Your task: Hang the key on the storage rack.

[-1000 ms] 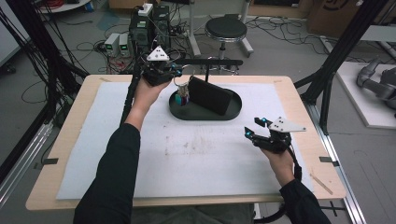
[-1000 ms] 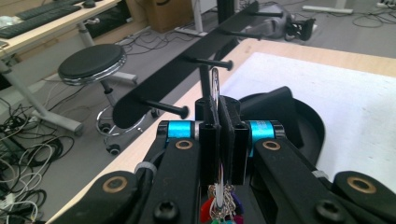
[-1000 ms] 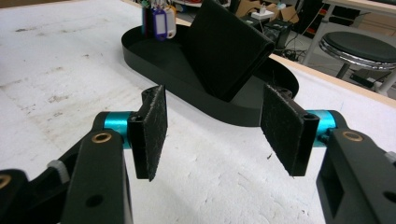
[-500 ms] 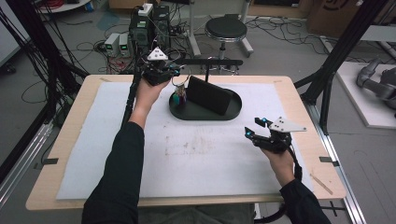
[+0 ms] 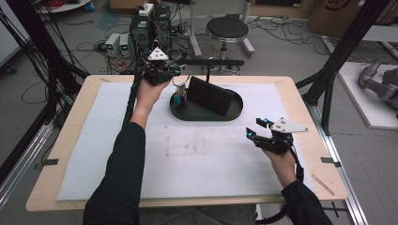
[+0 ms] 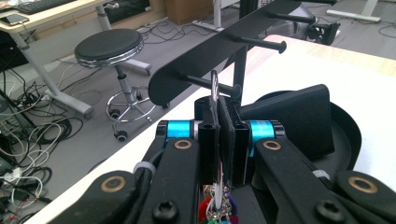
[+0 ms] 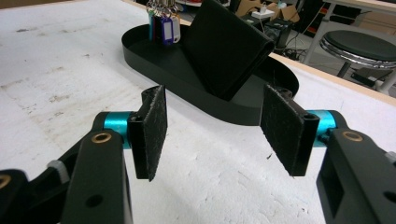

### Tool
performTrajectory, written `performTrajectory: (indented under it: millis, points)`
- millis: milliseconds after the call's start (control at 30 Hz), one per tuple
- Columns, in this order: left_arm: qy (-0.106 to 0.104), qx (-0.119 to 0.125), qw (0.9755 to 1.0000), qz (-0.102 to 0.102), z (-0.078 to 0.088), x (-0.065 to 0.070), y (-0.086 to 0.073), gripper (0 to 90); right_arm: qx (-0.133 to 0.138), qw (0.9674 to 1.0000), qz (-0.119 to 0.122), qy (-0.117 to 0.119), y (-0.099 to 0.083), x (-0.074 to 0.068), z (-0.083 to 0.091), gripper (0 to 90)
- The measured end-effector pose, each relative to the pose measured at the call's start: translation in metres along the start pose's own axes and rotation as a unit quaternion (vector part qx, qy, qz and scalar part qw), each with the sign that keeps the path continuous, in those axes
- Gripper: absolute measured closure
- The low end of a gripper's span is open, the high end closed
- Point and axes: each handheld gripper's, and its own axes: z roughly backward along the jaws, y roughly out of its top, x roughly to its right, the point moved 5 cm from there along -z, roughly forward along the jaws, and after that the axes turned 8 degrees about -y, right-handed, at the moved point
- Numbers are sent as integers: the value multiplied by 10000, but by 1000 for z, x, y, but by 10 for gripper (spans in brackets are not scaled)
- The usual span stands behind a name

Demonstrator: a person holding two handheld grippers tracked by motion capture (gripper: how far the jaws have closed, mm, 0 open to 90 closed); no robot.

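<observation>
My left gripper is raised at the back of the table, shut on a metal key ring. Coloured key tags hang from the ring over the left end of a black oval tray. The ring stands right at a peg of a black rack; I cannot tell whether it is hooked on it. A black wallet leans upright in the tray. Near the table's right side my right gripper stands open with nothing between its pads, pointing at the tray.
A white foam mat covers most of the wooden table. Beyond the far edge are a round stool, electronics boxes and loose cables on the floor. Black frame posts rise at the right.
</observation>
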Motion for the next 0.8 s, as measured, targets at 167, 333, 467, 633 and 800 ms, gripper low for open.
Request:
performTrajectory:
  millis: [167, 333, 467, 633, 800]
  points:
    - [138, 25, 9998, 149, 2, 0, 0, 687, -8, 10000, -28, 0, 0, 0, 0, 418]
    - [175, 83, 9996, 190, 11, 8, 1, 524, -61, 9998, -180, 7, -1, 3, -1, 408]
    - [190, 179, 9996, 88, 27, 19, 0, 449, -73, 9997, -245, -34, -2, 5, -2, 384]
    - [125, 245, 9995, 149, 53, 32, -14, 376, -124, 9995, -264, -95, -3, 6, -3, 365]
    - [170, 440, 9984, 300, 81, 47, -37, 312, -163, 9994, -287, -145, -3, 7, -2, 341]
